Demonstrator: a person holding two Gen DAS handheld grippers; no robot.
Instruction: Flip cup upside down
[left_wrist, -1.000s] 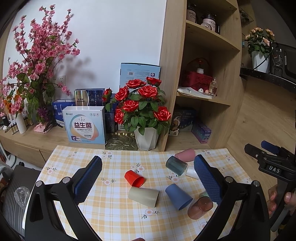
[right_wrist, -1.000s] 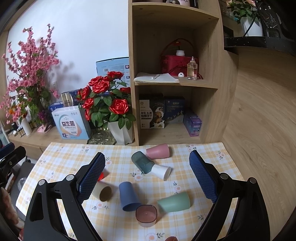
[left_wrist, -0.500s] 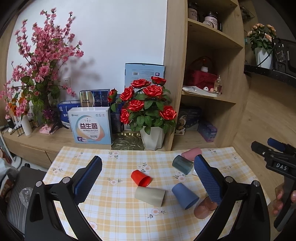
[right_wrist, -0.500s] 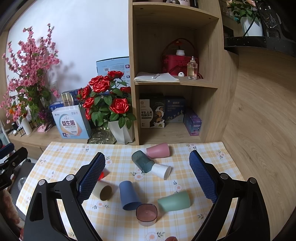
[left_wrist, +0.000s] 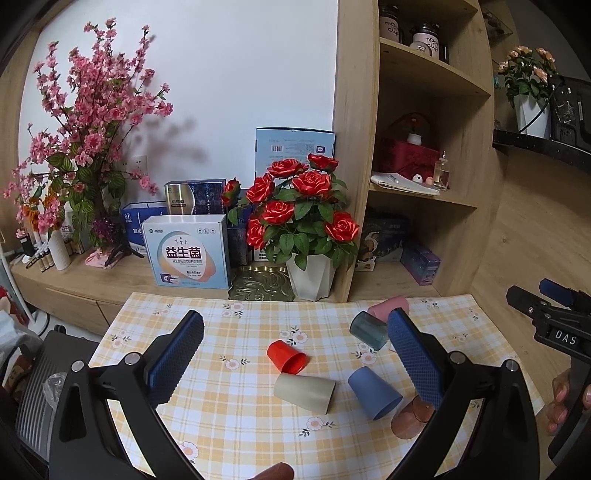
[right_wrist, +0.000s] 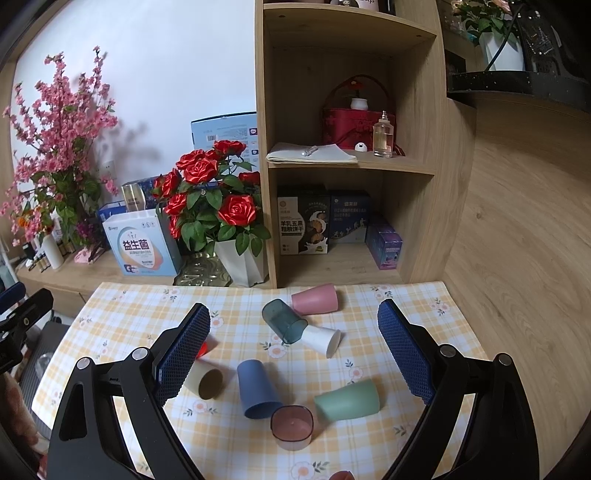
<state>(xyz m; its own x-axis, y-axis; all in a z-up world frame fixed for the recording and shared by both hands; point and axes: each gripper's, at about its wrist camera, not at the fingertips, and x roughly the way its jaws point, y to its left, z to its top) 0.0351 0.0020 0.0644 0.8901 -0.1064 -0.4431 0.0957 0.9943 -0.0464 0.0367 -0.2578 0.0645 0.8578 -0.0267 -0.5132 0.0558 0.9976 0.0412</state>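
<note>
Several plastic cups lie on their sides on a yellow checked tablecloth (right_wrist: 122, 314). In the right wrist view: a blue cup (right_wrist: 256, 389), a green cup (right_wrist: 347, 400), a clear pink cup (right_wrist: 291, 426), a beige cup (right_wrist: 205, 380), a dark teal cup (right_wrist: 284, 321), a white cup (right_wrist: 323, 338) and a pink cup (right_wrist: 316, 299). The left wrist view shows a red cup (left_wrist: 286, 356), the beige cup (left_wrist: 304, 391) and the blue cup (left_wrist: 373, 393). My left gripper (left_wrist: 295, 354) and right gripper (right_wrist: 293, 347) are open, empty and above the cups.
A white pot of red roses (right_wrist: 242, 264) and a gold tray (left_wrist: 260, 284) stand at the table's far edge. A wooden shelf unit (right_wrist: 354, 166) with boxes rises behind. Boxes (left_wrist: 186, 253) and pink blossom branches (left_wrist: 81, 155) stand at the back left.
My left gripper has drawn back and up, so the cups sit lower and nearer the middle of its view. The right gripper has barely moved. No cup has moved.
</note>
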